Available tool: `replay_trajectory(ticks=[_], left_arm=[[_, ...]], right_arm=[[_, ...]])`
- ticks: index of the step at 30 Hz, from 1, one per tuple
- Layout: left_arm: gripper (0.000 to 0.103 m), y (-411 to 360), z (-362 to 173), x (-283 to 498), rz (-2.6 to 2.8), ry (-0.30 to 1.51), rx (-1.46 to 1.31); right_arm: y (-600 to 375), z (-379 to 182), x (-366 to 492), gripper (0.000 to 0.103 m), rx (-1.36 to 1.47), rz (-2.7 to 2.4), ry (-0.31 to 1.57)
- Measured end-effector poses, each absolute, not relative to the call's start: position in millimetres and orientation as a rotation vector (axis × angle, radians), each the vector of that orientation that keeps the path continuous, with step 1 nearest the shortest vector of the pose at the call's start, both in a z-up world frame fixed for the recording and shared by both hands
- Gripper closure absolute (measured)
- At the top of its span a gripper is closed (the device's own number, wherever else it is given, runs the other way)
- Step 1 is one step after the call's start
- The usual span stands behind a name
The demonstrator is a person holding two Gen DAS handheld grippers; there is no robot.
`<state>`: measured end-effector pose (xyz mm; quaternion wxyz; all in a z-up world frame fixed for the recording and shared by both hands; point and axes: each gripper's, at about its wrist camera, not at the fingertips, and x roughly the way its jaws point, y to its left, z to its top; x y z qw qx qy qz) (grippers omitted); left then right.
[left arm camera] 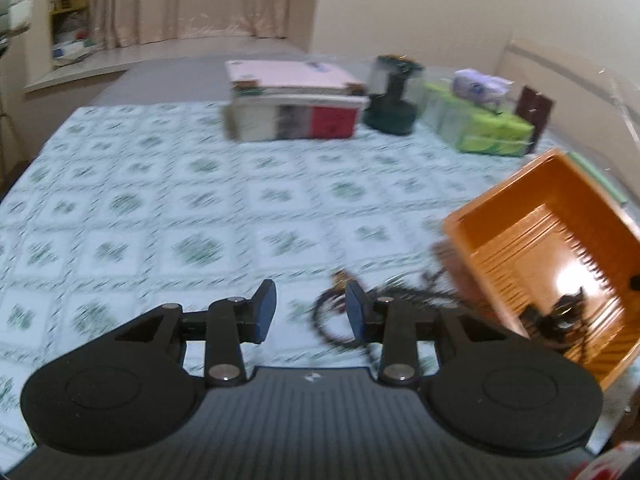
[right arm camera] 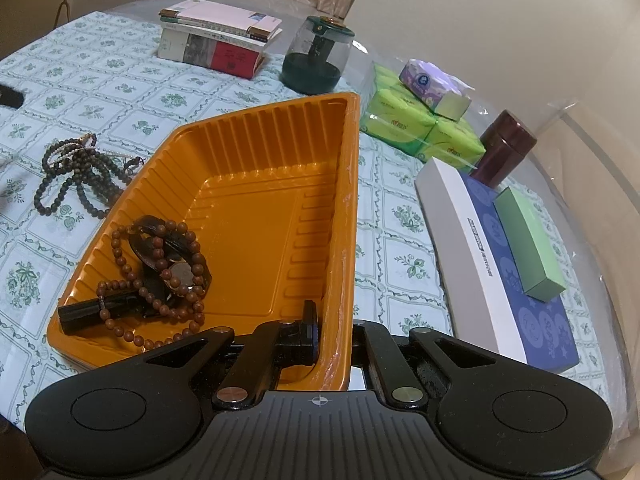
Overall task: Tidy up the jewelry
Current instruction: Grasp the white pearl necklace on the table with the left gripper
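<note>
The right tongs point(right arm camera: 334, 334) are clamped on the near wall of an orange tray point(right arm camera: 256, 200), one finger inside it and the other outside. The tray sits on a surface covered with a pale cloth point(right arm camera: 100, 76) printed with green flowers. In the tray's near left corner lies a small heap of jewelry: a string of brown beads point(right arm camera: 160, 276) looped over a dark watch point(right arm camera: 182, 270), with a black tube point(right arm camera: 94, 312) beside them. The rest of the tray floor is bare.

On the cloth just left of the tray lies a tangle of dark beads point(right arm camera: 76, 176) with a few paler strands mixed in — not yet in the tray.

The left tongs point(left arm camera: 310, 310) hang apart over the cloth, holding nothing. That view is smeared by motion, so detail is poor; the dark loops point(left arm camera: 340, 312) beside the right finger are probably the same tangle of beads, and they seem to lie partly behind that finger. The tray point(left arm camera: 548, 248) appears at the right edge of this view.

Farther back stand a stack of books point(right arm camera: 218, 42), a glass jar point(right arm camera: 318, 58) with a dark green base, and green tissue packs point(right arm camera: 416, 128) topped by a purple pack point(right arm camera: 434, 86). To the right lie a blue and white box point(right arm camera: 496, 264), a green box point(right arm camera: 530, 244) on top of it, and a maroon canister point(right arm camera: 504, 152) — all well apart from the tongs.
</note>
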<state>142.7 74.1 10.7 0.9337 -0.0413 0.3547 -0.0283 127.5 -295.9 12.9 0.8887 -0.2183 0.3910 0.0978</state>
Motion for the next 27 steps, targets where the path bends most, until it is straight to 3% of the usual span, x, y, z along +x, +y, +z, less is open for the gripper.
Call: replay_trajectory(ticks=[21, 27], left_arm=[[0.07, 12.8, -55.2, 152.4, -0.16, 0.75, 0.102], [0.088, 0.2, -63.1, 167.1, -0.197, 0.746, 0.269]], right_arm=[[-296.3, 9.9, 127.8, 0.1, -0.46, 0.199, 0.824], [-295.5, 9.1, 128.7, 0.1, -0.459, 0.196, 0.828]])
